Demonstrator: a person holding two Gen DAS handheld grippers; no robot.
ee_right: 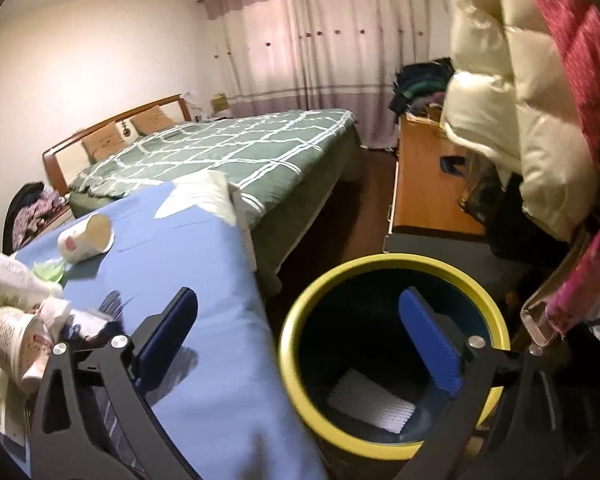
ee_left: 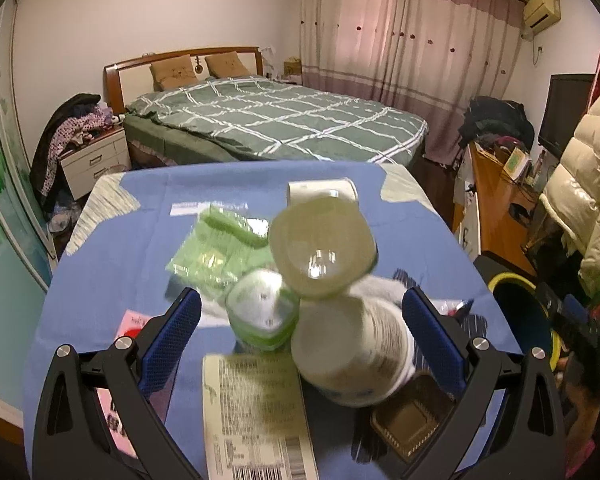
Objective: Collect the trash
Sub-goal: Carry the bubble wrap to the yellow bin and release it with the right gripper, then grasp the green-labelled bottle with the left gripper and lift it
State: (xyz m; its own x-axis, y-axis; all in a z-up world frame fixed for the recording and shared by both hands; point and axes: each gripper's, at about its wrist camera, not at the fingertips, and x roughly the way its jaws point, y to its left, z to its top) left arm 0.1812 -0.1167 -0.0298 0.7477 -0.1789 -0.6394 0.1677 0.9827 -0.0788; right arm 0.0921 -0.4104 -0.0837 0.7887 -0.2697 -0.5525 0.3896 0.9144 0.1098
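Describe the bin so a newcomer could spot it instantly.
Start at the table under the blue cloth; off its right edge, on the dark floor, stands the bin. It is round with a bright yellow rim and dark inside, a white ribbed sheet at its bottom, right under the open right gripper.

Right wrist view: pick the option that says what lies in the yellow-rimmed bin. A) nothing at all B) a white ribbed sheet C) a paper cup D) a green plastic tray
B: a white ribbed sheet lies on the dark bottom of the bin, and the open right gripper hangs above the bin's rim holding nothing.
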